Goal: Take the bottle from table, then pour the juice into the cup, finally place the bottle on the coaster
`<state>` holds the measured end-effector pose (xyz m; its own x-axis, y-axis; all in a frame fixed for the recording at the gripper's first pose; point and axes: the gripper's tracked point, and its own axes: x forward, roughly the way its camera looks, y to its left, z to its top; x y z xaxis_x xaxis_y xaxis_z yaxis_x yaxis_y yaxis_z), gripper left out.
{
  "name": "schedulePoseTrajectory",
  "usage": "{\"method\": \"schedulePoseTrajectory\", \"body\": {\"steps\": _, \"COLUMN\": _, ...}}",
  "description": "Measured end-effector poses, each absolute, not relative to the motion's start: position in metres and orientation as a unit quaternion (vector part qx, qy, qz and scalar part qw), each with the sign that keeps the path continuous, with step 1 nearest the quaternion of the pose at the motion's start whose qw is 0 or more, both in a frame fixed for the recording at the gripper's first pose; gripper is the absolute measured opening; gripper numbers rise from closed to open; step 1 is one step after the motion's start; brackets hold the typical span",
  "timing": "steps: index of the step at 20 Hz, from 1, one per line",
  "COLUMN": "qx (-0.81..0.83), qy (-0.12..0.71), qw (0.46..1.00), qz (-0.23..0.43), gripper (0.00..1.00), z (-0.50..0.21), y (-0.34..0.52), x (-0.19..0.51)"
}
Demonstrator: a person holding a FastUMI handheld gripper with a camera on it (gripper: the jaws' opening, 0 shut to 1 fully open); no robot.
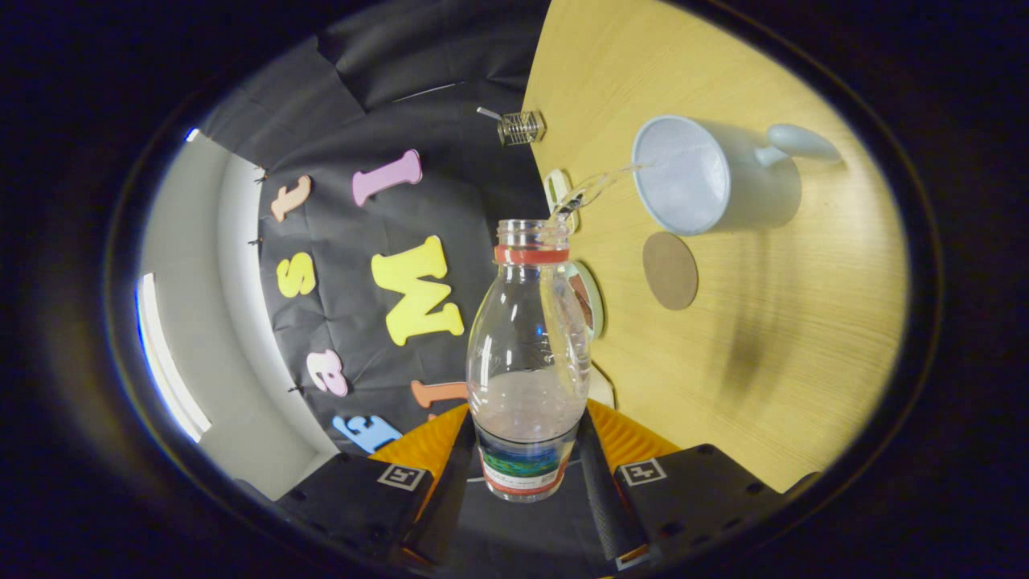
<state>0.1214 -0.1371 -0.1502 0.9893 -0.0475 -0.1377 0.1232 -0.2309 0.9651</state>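
A clear plastic bottle with a red neck ring and no cap sits between my fingers, and my gripper is shut on its labelled lower part. The view is rolled, so the bottle is tipped sideways over the wooden table. A thin clear stream runs from the bottle's mouth into the open top of a pale blue cup with a handle, which lies beyond the fingers. A round brown coaster lies flat on the table beside the cup, nearer to me.
A small wire-and-glass object stands at the table's far edge by the black cloth wall. Two round white-rimmed items lie along the table edge just behind the bottle. Bare wood stretches past the coaster.
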Motion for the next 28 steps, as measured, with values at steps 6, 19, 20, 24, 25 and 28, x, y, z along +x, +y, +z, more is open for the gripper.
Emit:
{"method": "schedulePoseTrajectory", "body": {"steps": 6, "qx": 0.791, "qy": 0.018, "qw": 0.608, "qz": -0.065, "gripper": 0.73, "z": -0.141, "y": -0.135, "x": 0.124}}
{"method": "schedulePoseTrajectory", "body": {"steps": 19, "qx": 0.802, "qy": 0.017, "qw": 0.595, "qz": -0.057, "gripper": 0.73, "z": -0.128, "y": -0.131, "x": 0.126}}
{"method": "schedulePoseTrajectory", "body": {"steps": 20, "qx": 0.802, "qy": 0.016, "qw": 0.594, "qz": -0.056, "gripper": 0.73, "z": -0.126, "y": -0.130, "x": 0.127}}
{"method": "schedulePoseTrajectory", "body": {"steps": 24, "qx": 0.809, "qy": 0.011, "qw": 0.585, "qz": -0.053, "gripper": 0.73, "z": -0.121, "y": -0.133, "x": 0.126}}
{"method": "schedulePoseTrajectory", "body": {"steps": 25, "qx": 0.811, "qy": 0.011, "qw": 0.583, "qz": -0.052, "gripper": 0.73, "z": -0.121, "y": -0.133, "x": 0.127}}
{"method": "schedulePoseTrajectory", "body": {"steps": 28, "qx": 0.815, "qy": 0.009, "qw": 0.577, "qz": -0.052, "gripper": 0.73, "z": -0.118, "y": -0.134, "x": 0.129}}
